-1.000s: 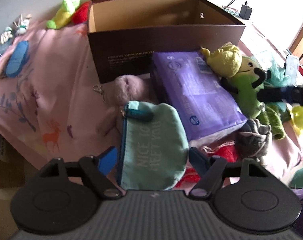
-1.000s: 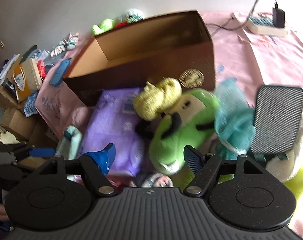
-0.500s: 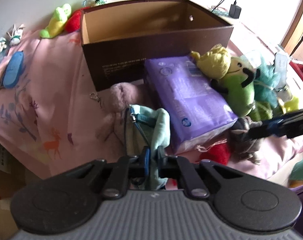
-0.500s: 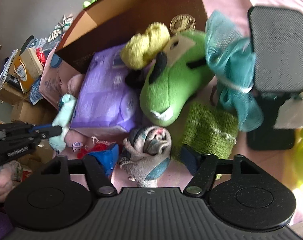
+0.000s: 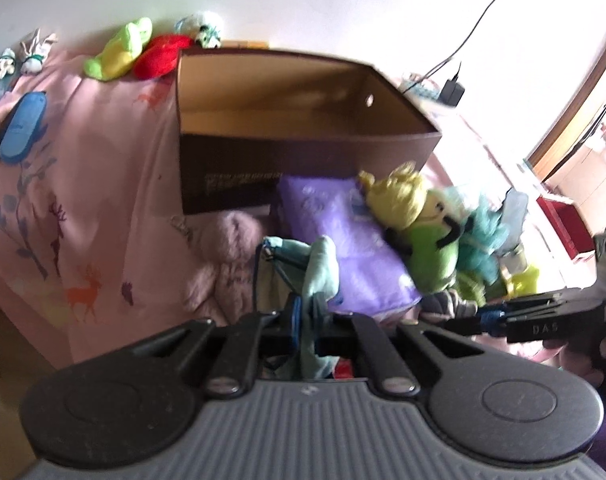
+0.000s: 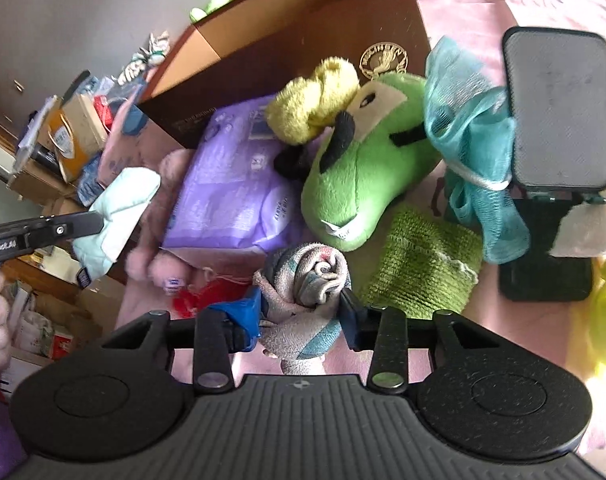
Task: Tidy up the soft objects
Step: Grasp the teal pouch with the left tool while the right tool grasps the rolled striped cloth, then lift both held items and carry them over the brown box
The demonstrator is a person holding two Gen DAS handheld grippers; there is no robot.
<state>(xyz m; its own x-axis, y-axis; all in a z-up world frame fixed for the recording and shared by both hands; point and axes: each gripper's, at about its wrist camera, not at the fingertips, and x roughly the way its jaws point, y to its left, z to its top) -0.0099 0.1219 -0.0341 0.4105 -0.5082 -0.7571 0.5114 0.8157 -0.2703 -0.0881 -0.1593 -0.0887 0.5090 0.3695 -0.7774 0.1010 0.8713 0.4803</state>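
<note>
Low in the left view:
left gripper (image 5: 307, 322): pinched tight on the mint pouch (image 5: 317, 268), held just in front of the purple pack (image 5: 343, 236).
Low middle of the right view:
right gripper (image 6: 301, 314): closed partway around the rolled towel (image 6: 307, 280), pads touching both its sides.
Upper middle:
brown box (image 5: 303, 168): open on top, behind the green plush (image 6: 363, 172).
Right of the towel:
green cloth (image 6: 423, 264): flat on the pink sheet (image 5: 83, 184).

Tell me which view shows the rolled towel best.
The right wrist view: the rolled towel sits centred between the right gripper fingers, its spiral end facing the camera. The left wrist view shows only a grey sliver behind the purple pack.
</note>
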